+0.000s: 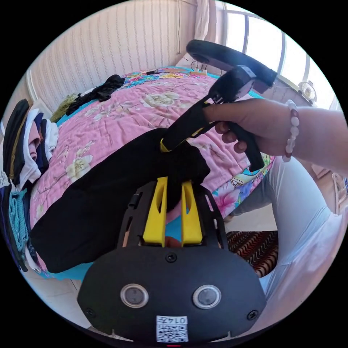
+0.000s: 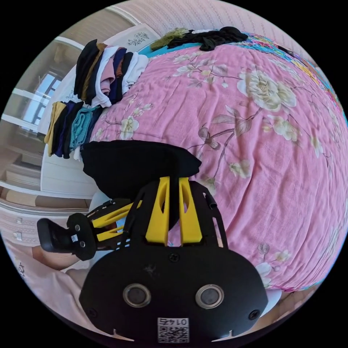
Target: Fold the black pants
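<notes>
Two stacks of folded clothes (image 2: 105,72) stand at the far edge of the bed, and we see them in both views beside the pink floral bedspread (image 2: 253,137) that covers the mattress. A loose dark garment (image 1: 99,90) lies crumpled near the striped wall (image 1: 108,40), and bright windows (image 1: 264,40) sit behind the bed. A patterned rug (image 1: 253,250) shows on the floor by the person's pale trouser leg (image 1: 301,217).

We see the black pants (image 1: 101,195) lying folded on the near edge of the bedspread. Our left gripper (image 1: 174,192) has its yellow jaws nearly together, pinching a raised fold of the pants between them. The right gripper (image 2: 174,188) does the same in its own view, jaws close on the black cloth. In the left gripper view a hand (image 1: 253,127) holds the right gripper, whose tip meets the pants just above the left one.
</notes>
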`<state>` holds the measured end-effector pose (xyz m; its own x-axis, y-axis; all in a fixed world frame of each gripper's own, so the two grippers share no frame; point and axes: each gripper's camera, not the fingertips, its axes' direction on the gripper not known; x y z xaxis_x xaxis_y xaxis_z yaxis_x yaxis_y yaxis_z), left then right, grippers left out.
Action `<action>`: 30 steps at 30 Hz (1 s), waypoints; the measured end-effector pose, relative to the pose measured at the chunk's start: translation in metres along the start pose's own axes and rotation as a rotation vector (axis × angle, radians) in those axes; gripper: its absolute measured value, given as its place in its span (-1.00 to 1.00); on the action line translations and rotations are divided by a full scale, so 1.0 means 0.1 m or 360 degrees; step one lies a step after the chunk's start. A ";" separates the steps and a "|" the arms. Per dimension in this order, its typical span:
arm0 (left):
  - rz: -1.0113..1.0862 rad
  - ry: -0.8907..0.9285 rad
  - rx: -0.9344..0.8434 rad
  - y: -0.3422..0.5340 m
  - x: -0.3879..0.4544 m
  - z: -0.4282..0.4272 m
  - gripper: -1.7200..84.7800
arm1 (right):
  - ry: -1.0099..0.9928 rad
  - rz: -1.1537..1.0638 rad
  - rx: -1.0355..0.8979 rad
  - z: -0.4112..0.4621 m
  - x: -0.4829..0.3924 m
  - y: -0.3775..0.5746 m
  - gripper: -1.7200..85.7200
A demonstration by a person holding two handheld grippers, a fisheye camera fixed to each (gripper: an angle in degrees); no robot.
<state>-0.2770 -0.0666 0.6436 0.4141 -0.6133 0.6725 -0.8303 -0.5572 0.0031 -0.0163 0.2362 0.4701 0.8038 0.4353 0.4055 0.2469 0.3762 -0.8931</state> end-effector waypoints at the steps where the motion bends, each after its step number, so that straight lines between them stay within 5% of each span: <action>1: -0.0032 0.0022 -0.0007 -0.01 -0.04 0.00 -0.84 | -0.0063 0.0017 -0.0008 -0.10 0.06 0.03 -0.87; 9: 0.0019 0.0228 0.0047 -0.26 -0.07 -0.16 -0.86 | -0.0264 -0.0049 0.0169 -1.03 0.34 0.44 -0.90; 19: 0.0094 0.0849 0.0329 -0.75 0.38 -0.27 -0.86 | -0.0333 0.0163 0.0507 -2.68 1.20 1.70 -0.91; 24: -0.0042 0.0771 0.0425 -0.50 0.01 -0.39 -0.86 | -0.0430 -0.0012 0.0531 -2.82 0.85 1.72 -0.91; 30: -0.0585 0.0559 0.0544 0.25 -0.96 -0.74 -0.85 | -0.0700 -0.0382 0.0331 -2.46 -0.20 1.13 -0.88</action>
<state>-0.3653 0.0194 0.6338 0.4548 -0.1581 0.8764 -0.4657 -0.8811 0.0827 0.1286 0.0690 0.3134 0.4247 0.6015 0.6767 0.2475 0.6418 -0.7258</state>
